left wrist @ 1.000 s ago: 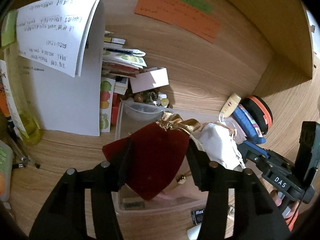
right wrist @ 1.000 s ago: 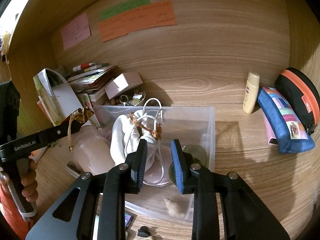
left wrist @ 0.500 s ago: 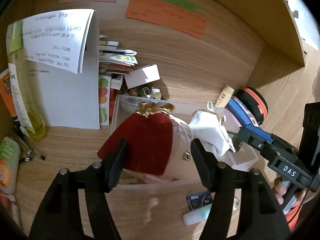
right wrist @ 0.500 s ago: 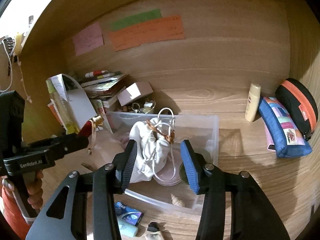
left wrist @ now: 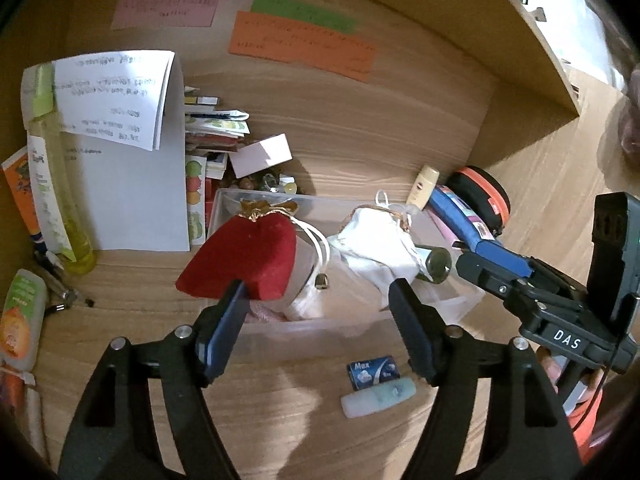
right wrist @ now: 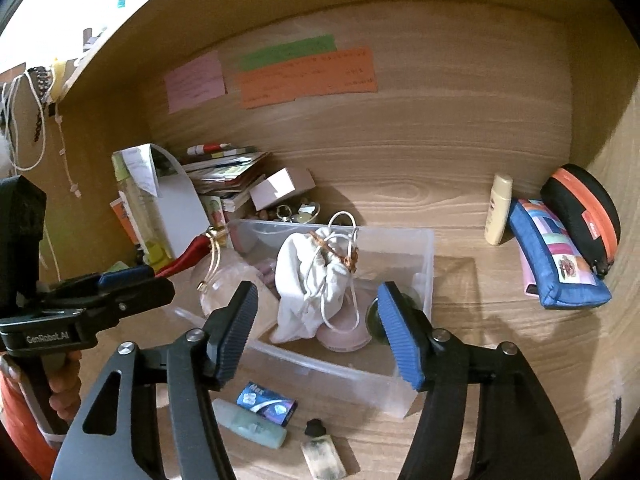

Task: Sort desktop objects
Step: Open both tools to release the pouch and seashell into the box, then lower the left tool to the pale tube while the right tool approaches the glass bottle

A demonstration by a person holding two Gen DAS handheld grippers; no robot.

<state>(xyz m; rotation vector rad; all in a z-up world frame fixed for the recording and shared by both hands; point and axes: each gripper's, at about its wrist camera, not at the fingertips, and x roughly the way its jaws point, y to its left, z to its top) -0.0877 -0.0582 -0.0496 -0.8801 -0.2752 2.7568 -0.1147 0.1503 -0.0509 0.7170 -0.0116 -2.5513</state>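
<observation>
A clear plastic bin point(left wrist: 456, 304) stands on the desk; it also shows in the right wrist view point(right wrist: 420, 240). In it lie a red velvet pouch point(left wrist: 248, 256) with a gold tie and a white drawstring pouch point(left wrist: 376, 244), which the right wrist view point(right wrist: 308, 280) shows too. My left gripper point(left wrist: 316, 300) is open and empty, its left finger just under the red pouch. My right gripper point(right wrist: 316, 308) is open and empty in front of the white pouch. A small blue box point(right wrist: 266, 402), a pale green tube point(right wrist: 248, 424) and a little bottle point(right wrist: 322, 452) lie before the bin.
A white folder with papers point(left wrist: 132, 152) and a book stack point(left wrist: 212, 128) stand at back left, a small white box point(left wrist: 260, 154) beside them. A cream bottle point(right wrist: 498, 208), blue pencil case point(right wrist: 556, 264) and black-orange case point(right wrist: 580, 216) sit at right. Tubes point(left wrist: 20, 316) lie far left.
Both grippers opened, let go of their pouches and pulled back from the bin. The red and white pouches now rest in the bin.
</observation>
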